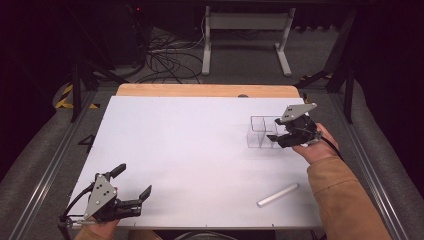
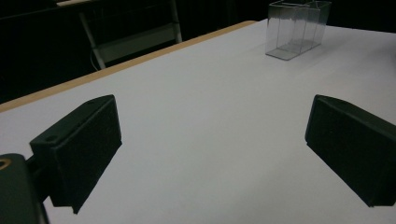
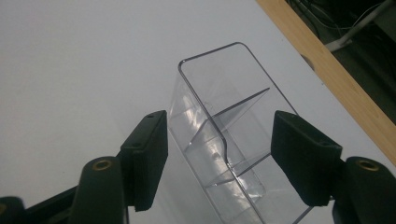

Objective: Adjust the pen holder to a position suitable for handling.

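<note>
Left gripper [image 1: 131,182] rests at the near left corner of the table [image 1: 190,150], jaws wide apart, nothing between them. Right gripper [image 3: 219,154] straddles the near end of the clear box [image 3: 224,116], jaws part-closed on either side; contact with the walls cannot be confirmed. Box stands upright at the far right. White tube [image 1: 278,194] lies near the front right edge, well apart from the box.

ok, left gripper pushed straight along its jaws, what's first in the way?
Probably nothing near: bare white table ahead of the left gripper. The clear divided box sits far off, right of that line; depth unclear.
</note>
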The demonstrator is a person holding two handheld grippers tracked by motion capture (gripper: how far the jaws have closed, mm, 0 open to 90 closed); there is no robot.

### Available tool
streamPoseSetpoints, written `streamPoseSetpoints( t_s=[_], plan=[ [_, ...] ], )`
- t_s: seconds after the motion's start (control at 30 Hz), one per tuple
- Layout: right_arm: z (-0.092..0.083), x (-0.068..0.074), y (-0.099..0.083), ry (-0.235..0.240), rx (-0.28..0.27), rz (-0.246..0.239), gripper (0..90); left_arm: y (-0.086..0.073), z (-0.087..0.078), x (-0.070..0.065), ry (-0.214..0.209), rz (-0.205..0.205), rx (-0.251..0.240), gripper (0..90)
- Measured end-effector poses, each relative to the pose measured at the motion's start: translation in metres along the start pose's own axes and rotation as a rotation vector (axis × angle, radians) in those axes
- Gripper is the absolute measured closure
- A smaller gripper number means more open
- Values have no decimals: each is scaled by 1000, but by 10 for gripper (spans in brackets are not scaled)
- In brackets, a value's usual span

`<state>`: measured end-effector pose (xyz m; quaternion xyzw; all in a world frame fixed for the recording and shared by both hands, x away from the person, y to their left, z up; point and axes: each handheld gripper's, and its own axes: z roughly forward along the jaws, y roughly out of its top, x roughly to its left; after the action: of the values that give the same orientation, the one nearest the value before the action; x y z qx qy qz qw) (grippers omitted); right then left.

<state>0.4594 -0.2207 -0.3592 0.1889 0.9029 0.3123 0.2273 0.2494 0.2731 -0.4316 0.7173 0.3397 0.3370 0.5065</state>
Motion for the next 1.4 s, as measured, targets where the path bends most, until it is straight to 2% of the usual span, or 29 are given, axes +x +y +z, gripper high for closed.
streamPoseSetpoints(
  t_s=[0.1,0.23,0.27,0.53,0.8,0.9,1.2,1.4],
  plan=[
    [8,-3,2,-4,45,-27,408,0,-1,0,2,-1,0,45],
    [14,-6,3,-8,64,-20,415,-1,-1,0,5,-1,1,45],
    [15,-7,3,5,76,-36,415,-1,-1,0,6,-1,1,45],
    [34,-9,1,24,158,-53,458,-1,-2,0,4,-8,3,45],
    [46,-10,0,49,186,-41,462,-1,-1,0,8,-10,6,45],
    [49,-9,0,54,201,-50,467,-1,-1,0,6,-12,7,45],
    [59,-3,-1,73,249,-56,555,-1,-1,0,3,-12,8,45],
    [64,0,-2,73,274,-87,595,-2,0,-1,-1,-9,12,45]
  ],
)
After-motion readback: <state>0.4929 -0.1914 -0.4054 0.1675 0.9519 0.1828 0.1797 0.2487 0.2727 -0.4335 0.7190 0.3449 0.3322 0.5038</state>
